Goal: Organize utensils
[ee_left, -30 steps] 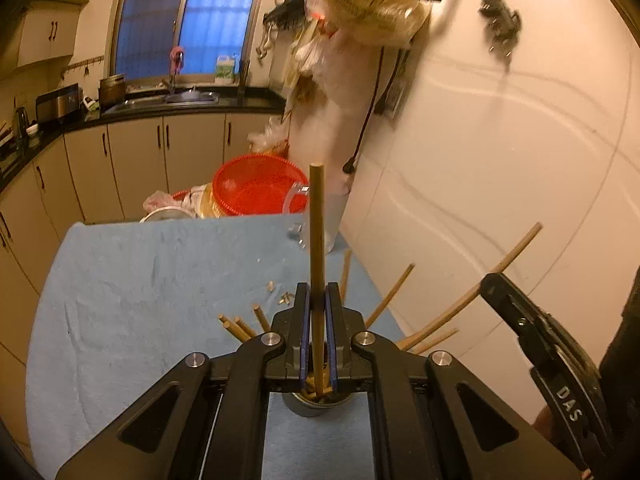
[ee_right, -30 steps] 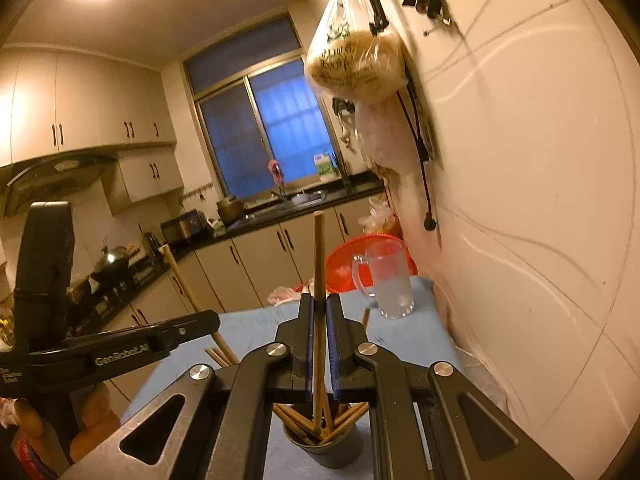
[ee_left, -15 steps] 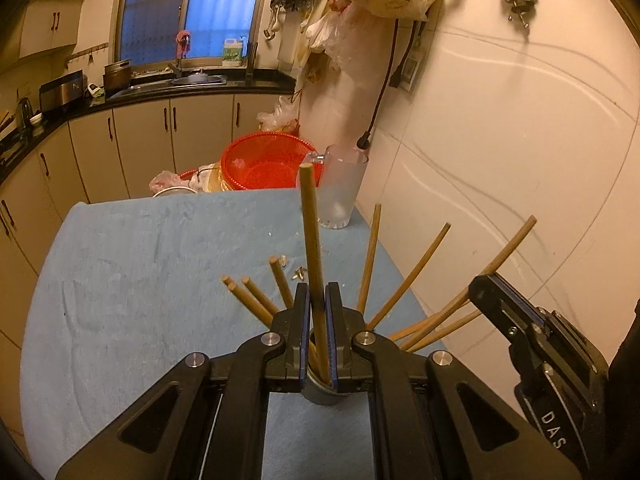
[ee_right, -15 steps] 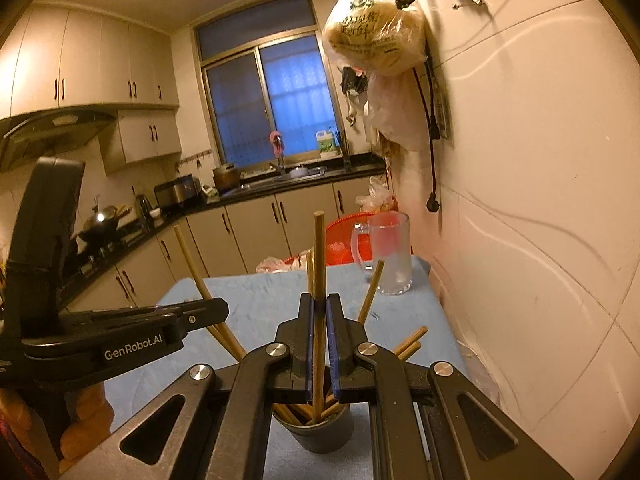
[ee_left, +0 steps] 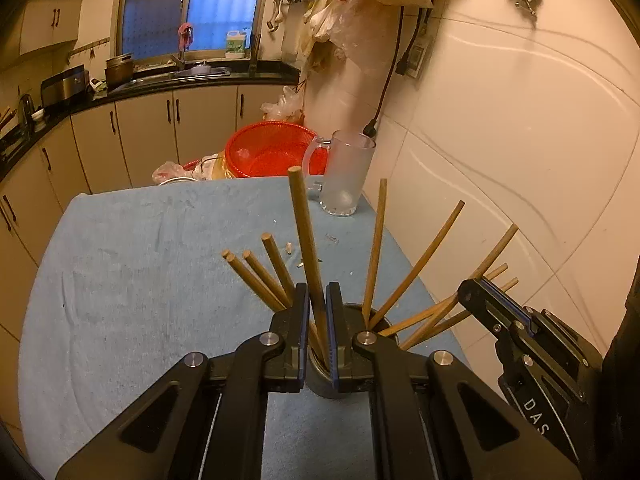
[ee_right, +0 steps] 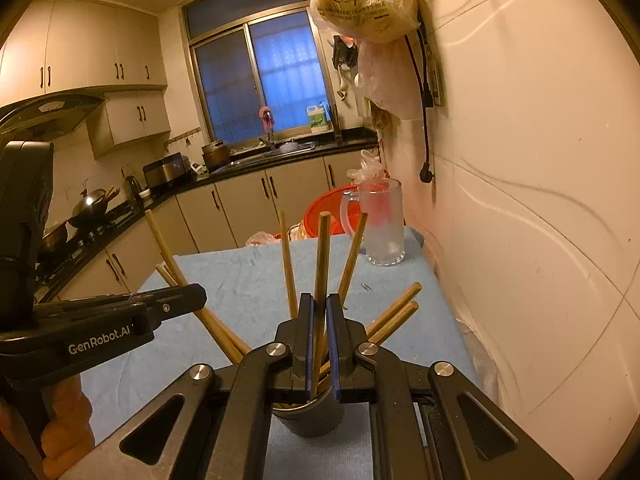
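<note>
A dark metal cup [ee_left: 320, 384] stands on the blue towel [ee_left: 140, 280], with several wooden chopsticks [ee_left: 416, 264] fanning out of it. My left gripper [ee_left: 318, 300] is shut on one upright chopstick [ee_left: 304, 232] whose lower end reaches into the cup. In the right wrist view my right gripper [ee_right: 319, 308] is shut on another chopstick [ee_right: 322, 256], directly over the same cup [ee_right: 312, 420], and its lower end also goes inside. The two grippers sit close together on either side of the cup. The cup's bottom is hidden.
A frosted glass mug [ee_left: 348, 176] stands at the far right of the table beside the wall. A red colander [ee_left: 272, 148] and plastic bags lie behind it. The tiled wall [ee_left: 520, 160] runs close along the right. Small scraps dot the towel [ee_right: 248, 280].
Both grippers have come down with their chopsticks, so the cup and the fan of chopsticks now sit higher and nearer in both views. Both jaws stay shut.
</note>
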`<control>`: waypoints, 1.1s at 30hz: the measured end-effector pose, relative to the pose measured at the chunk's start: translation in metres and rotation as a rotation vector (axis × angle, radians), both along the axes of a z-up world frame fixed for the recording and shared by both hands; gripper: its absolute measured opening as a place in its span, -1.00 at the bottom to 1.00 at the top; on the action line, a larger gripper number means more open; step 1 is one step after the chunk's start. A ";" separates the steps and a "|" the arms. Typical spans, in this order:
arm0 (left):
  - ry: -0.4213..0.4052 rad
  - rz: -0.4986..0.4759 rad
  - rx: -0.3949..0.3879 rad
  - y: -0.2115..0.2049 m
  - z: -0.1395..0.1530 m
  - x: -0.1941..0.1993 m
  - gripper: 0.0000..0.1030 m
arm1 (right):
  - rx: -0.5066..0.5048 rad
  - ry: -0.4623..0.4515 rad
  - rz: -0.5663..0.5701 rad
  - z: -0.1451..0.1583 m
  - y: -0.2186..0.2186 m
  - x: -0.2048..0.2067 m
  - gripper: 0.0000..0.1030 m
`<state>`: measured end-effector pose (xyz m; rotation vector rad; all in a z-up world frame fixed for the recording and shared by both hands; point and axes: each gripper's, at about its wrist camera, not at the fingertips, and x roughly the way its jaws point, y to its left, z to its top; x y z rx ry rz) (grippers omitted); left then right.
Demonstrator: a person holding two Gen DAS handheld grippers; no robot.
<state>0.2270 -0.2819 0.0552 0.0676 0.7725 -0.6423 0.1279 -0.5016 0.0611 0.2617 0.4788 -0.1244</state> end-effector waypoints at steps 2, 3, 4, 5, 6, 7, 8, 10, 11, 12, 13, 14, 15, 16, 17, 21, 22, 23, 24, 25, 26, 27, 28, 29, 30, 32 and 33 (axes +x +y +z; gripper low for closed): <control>-0.003 0.002 0.001 0.000 0.001 0.000 -0.85 | 0.009 -0.016 0.004 0.003 -0.001 -0.002 -0.85; -0.004 0.002 0.001 0.000 0.001 0.000 -0.85 | 0.007 -0.026 0.009 0.007 -0.001 -0.004 -0.85; -0.005 0.004 0.001 0.000 0.002 -0.001 -0.85 | 0.001 -0.039 0.005 0.010 0.000 -0.007 -0.84; -0.005 0.007 -0.001 0.001 0.002 -0.001 -0.84 | -0.006 -0.050 -0.002 0.013 0.001 -0.011 -0.84; -0.005 0.010 -0.003 0.003 0.003 -0.001 -0.84 | -0.009 -0.064 -0.007 0.017 0.002 -0.016 -0.83; -0.005 0.012 -0.005 0.004 0.004 -0.003 -0.84 | -0.009 -0.076 -0.008 0.022 0.003 -0.021 -0.77; -0.009 0.014 -0.009 0.006 0.006 -0.005 -0.83 | -0.009 -0.090 -0.012 0.027 0.003 -0.025 -0.72; -0.024 0.026 -0.012 0.013 0.010 -0.010 -0.71 | -0.019 -0.126 -0.042 0.037 0.003 -0.040 -0.26; -0.039 0.034 -0.019 0.019 0.013 -0.015 -0.49 | -0.023 -0.141 -0.062 0.041 0.003 -0.047 -0.11; -0.064 0.045 -0.033 0.027 0.017 -0.022 -0.25 | -0.027 -0.154 -0.075 0.044 0.004 -0.053 0.14; -0.085 0.054 -0.036 0.033 0.020 -0.027 -0.15 | -0.036 -0.168 -0.093 0.047 0.006 -0.063 0.24; -0.126 0.078 -0.032 0.042 0.024 -0.036 -0.08 | -0.047 -0.172 -0.104 0.048 0.009 -0.069 0.39; -0.160 0.099 -0.024 0.048 0.027 -0.043 -0.08 | -0.056 -0.169 -0.115 0.049 0.012 -0.074 0.50; -0.195 0.114 -0.020 0.057 0.028 -0.053 -0.06 | -0.066 -0.159 -0.131 0.048 0.018 -0.082 0.57; -0.220 0.125 -0.017 0.065 0.029 -0.062 0.02 | -0.075 -0.152 -0.142 0.047 0.023 -0.086 0.60; -0.308 0.194 0.002 0.096 0.026 -0.095 0.50 | -0.122 -0.111 -0.194 0.038 0.047 -0.109 0.79; -0.336 0.208 0.025 0.101 0.024 -0.103 0.50 | -0.130 -0.099 -0.204 0.034 0.053 -0.115 0.81; -0.355 0.213 0.048 0.106 0.021 -0.110 0.50 | -0.134 -0.089 -0.208 0.032 0.057 -0.118 0.83; -0.364 0.214 0.070 0.109 0.018 -0.114 0.50 | -0.140 -0.071 -0.213 0.028 0.063 -0.121 0.84; -0.359 0.212 0.093 0.113 0.015 -0.118 0.50 | -0.142 -0.058 -0.218 0.025 0.064 -0.122 0.84; -0.345 0.209 0.104 0.118 0.011 -0.123 0.50 | -0.143 -0.049 -0.225 0.023 0.067 -0.125 0.84; -0.336 0.209 0.106 0.123 0.009 -0.126 0.50 | -0.143 -0.041 -0.232 0.021 0.069 -0.127 0.84; -0.325 0.218 0.108 0.128 0.005 -0.129 0.50 | -0.143 -0.029 -0.237 0.018 0.072 -0.130 0.85; -0.311 0.234 0.109 0.134 0.001 -0.131 0.50 | -0.140 -0.021 -0.240 0.016 0.074 -0.131 0.85; -0.303 0.240 0.108 0.140 -0.002 -0.133 0.50 | -0.133 -0.010 -0.244 0.013 0.078 -0.134 0.85; -0.296 0.254 0.123 0.146 -0.007 -0.135 0.51 | -0.128 0.007 -0.238 0.009 0.083 -0.135 0.85; -0.292 0.261 0.133 0.146 -0.008 -0.134 0.51 | -0.132 0.017 -0.227 0.006 0.087 -0.136 0.85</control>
